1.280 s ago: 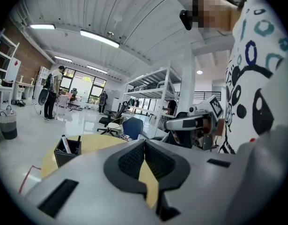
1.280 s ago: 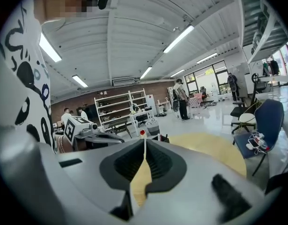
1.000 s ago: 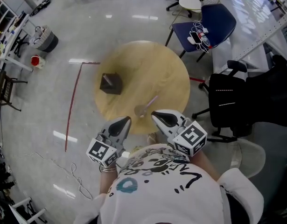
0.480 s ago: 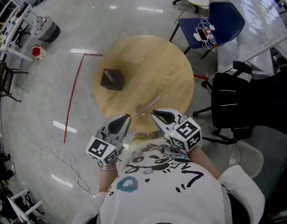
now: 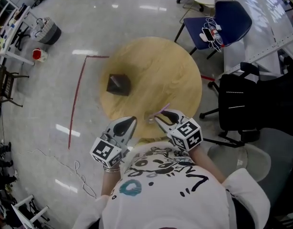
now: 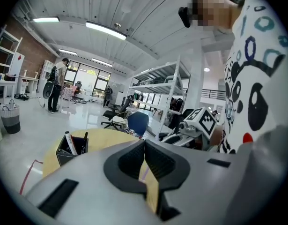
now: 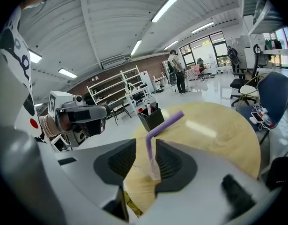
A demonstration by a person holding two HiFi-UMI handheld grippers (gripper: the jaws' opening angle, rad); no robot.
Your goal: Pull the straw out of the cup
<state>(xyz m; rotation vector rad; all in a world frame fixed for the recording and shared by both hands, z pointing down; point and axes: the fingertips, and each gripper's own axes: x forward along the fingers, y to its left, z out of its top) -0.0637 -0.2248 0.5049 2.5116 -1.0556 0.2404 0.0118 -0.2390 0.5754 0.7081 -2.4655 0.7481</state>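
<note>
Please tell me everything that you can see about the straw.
The straw is purple, plastic by its look, with a bend near the top: the lower part stands about upright in the clear cup, the upper part slants away. It sits near the round table's near edge, between the open jaws of the right tool; whether a jaw touches it is unclear.

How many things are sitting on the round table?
2. A black square pen holder sits on the left of the round wooden table; a clear plastic cup holding a purple straw stands at its near edge, by the right tool.
</note>
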